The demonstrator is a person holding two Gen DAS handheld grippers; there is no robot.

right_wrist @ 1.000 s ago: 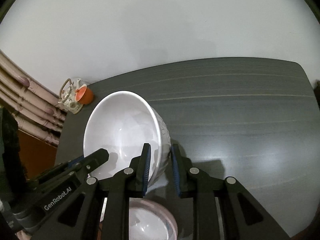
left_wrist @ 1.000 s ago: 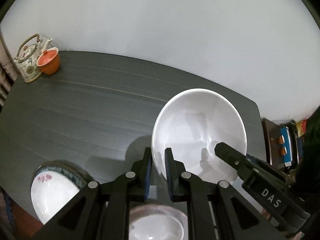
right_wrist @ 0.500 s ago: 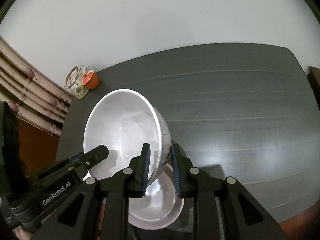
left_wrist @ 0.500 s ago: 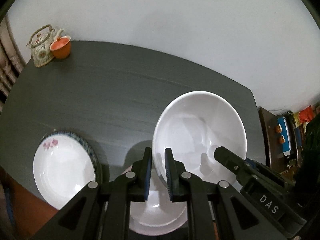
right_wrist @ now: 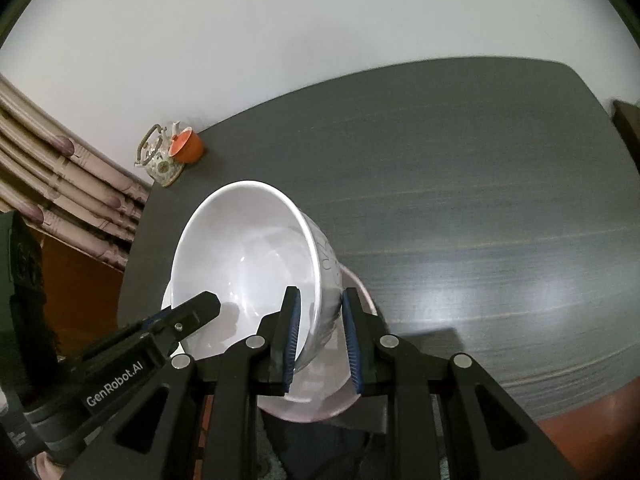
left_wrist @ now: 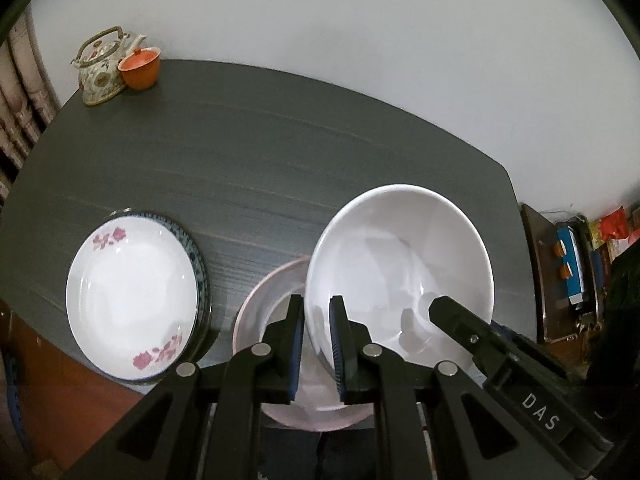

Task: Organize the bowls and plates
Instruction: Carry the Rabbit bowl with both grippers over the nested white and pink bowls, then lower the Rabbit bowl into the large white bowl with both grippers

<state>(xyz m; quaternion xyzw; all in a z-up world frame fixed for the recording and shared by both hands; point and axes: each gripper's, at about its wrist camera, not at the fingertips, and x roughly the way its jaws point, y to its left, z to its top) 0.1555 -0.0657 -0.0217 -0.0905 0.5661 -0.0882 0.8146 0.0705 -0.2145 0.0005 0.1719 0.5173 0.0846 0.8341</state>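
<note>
White bowl point(left_wrist: 400, 264), pinched at opposite rims by our left tool point(left_wrist: 316, 344) and right tool point(right_wrist: 318, 340), has risen higher above the pink bowl point(left_wrist: 264, 308) at the counter point(left_wrist: 280, 152)'s near edge beside the stacked plates point(left_wrist: 132, 296), so nesting awaits.

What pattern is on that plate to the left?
Pink flowers on white, with a dark blue rim behind: the plate, clearest in the left wrist view.
</note>
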